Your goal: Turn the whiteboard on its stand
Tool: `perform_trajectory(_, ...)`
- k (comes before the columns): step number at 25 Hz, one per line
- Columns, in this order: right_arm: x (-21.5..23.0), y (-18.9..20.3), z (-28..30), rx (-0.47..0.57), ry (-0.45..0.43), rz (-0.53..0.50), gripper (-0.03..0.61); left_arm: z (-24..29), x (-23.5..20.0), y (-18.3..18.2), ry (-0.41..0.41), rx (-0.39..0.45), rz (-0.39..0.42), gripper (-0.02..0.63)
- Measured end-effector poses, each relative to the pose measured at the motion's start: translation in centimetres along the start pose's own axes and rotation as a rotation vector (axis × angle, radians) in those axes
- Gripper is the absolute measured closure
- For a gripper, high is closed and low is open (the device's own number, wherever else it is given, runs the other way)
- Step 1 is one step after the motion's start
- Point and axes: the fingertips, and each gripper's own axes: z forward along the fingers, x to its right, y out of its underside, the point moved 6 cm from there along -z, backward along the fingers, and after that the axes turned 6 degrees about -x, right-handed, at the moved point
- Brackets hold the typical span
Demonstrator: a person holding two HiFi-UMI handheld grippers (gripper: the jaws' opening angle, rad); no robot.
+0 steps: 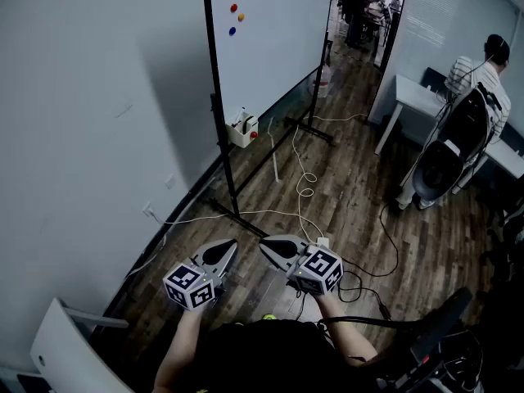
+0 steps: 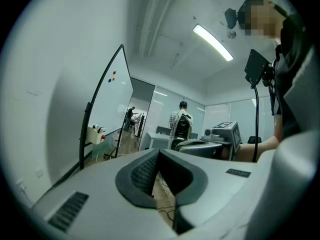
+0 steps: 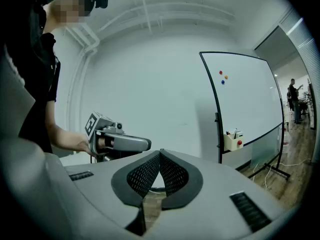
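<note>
Lowest in the head view, the grey plastic left gripper (image 1: 223,252) and the matching grey right gripper (image 1: 274,248) are held side by side in front of the person's dark torso, each carrying its marker cube at the rear. They point roughly level and angle inward, with their tips near each other but apart. In the left gripper view the black ribbed pads (image 2: 145,171) meet at the tip with nothing between them, so the left gripper (image 2: 159,153) is closed and empty. The right gripper (image 3: 160,155) is the same in its own view: pads together at the tip, holding nothing. Each gripper view also catches the other tool off to the side.

The tall white whiteboard (image 1: 262,39) stands ahead of the grippers and well apart from them, upright in its black metal stand (image 1: 219,113), close to the pale grey wall (image 1: 90,121) on the left. Three small round magnets (image 1: 236,19), red, orange and blue, sit near its top. A cream box (image 1: 243,129) of markers hangs on the near post. The stand's feet rest on the dark wood-plank floor (image 1: 352,187), where thin white cables (image 1: 304,178) trail.

To the right, a person in a striped shirt (image 1: 479,72) stands by a white desk (image 1: 413,97), with a black-and-white chair (image 1: 446,162) just beside.
</note>
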Motion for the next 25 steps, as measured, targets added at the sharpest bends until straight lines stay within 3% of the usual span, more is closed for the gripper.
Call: perform_trajectory(25, 2.4, 1.4, -0.4, 0.013, -0.029, 0.042, 0.558, 1.3, 0.0, 0.3, -0.050, 0.002, -0.022, 0.620)
